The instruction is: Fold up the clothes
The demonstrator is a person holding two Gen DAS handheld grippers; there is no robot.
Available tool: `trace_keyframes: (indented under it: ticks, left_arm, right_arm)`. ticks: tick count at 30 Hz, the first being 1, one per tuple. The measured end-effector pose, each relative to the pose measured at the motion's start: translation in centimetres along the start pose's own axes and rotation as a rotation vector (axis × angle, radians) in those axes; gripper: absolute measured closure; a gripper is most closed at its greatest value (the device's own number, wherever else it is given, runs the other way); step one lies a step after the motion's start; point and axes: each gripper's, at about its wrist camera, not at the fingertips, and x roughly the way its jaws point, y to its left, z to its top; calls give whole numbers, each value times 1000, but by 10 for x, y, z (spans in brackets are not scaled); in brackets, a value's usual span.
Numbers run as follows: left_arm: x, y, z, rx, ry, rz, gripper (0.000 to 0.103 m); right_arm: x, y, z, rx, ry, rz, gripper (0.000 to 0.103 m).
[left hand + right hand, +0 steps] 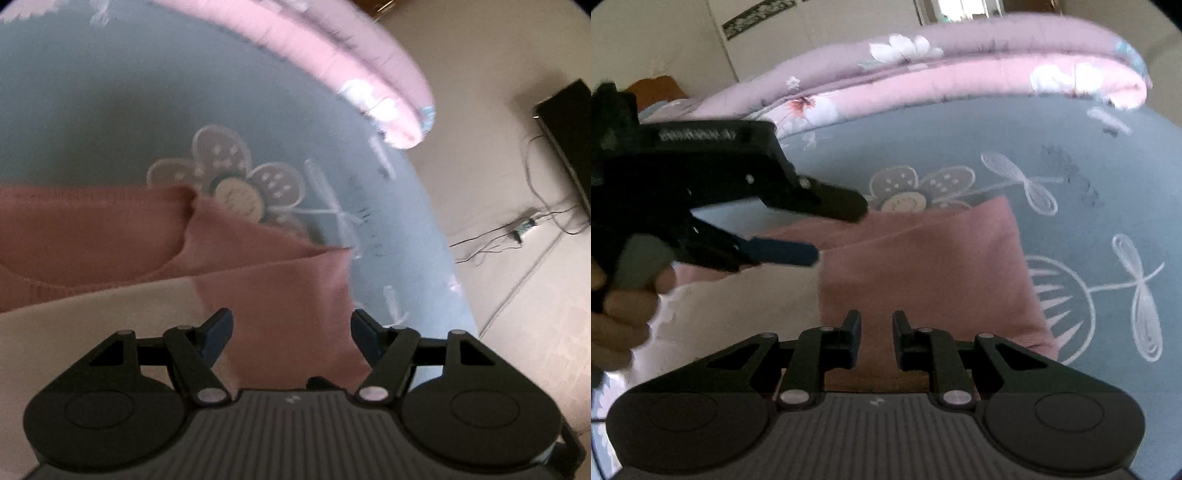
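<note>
Best to keep layered edges aligned and flat while pressing any fold. Dusty-pink garment [923, 266] lying on blue floral bedsheet [1071, 229], already doubled into overlapping layers, beside white cloth [92, 325]. Left gripper [291, 328] spread wide, holding nothing; right gripper [876, 328] narrowly parted, gripping nothing.

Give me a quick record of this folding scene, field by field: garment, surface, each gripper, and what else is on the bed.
garment: dusty pink cloth garment, partly folded, lying flat
surface: grey-blue bedsheet with flower print
left gripper: open, above the garment's edge, gripping nothing
right gripper: jaws slightly apart, over the garment, gripping nothing
bedding: folded pink floral quilt along the far side of the bed
floor: black cables beside the bed
</note>
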Motion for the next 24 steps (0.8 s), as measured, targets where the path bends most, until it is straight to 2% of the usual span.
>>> trace_keyframes:
  ticks: [6,8,12,13,15,18,21,24]
  left_arm:
    - [8,6,-6,65,-52,54,32]
    - [4,2,-3,55,-42,62,34]
    - [-24,-4,-5,73,-74,-17,30]
    - [-32,-2,-7,76,-83,-16,30]
    - [-45,5,-10,78,-89,4,30]
    - [-61,23,-19,83,-77,50,30]
    - [-72,42,-28,77,-81,136,30]
    - [-86,52,-39,69,-94,149,30]
  right_arm:
    - [3,0,-2,-3,15,15,78]
    - [4,-1,-3,-4,20,20,78]
    - [9,5,0,-15,21,41,77]
    - [12,12,4,-25,14,55,76]
    - [25,32,6,-83,7,62,76]
    - [49,57,0,-131,63,56,71]
    - [47,68,-16,-161,48,22,64]
    - [38,70,-20,-156,39,24,65]
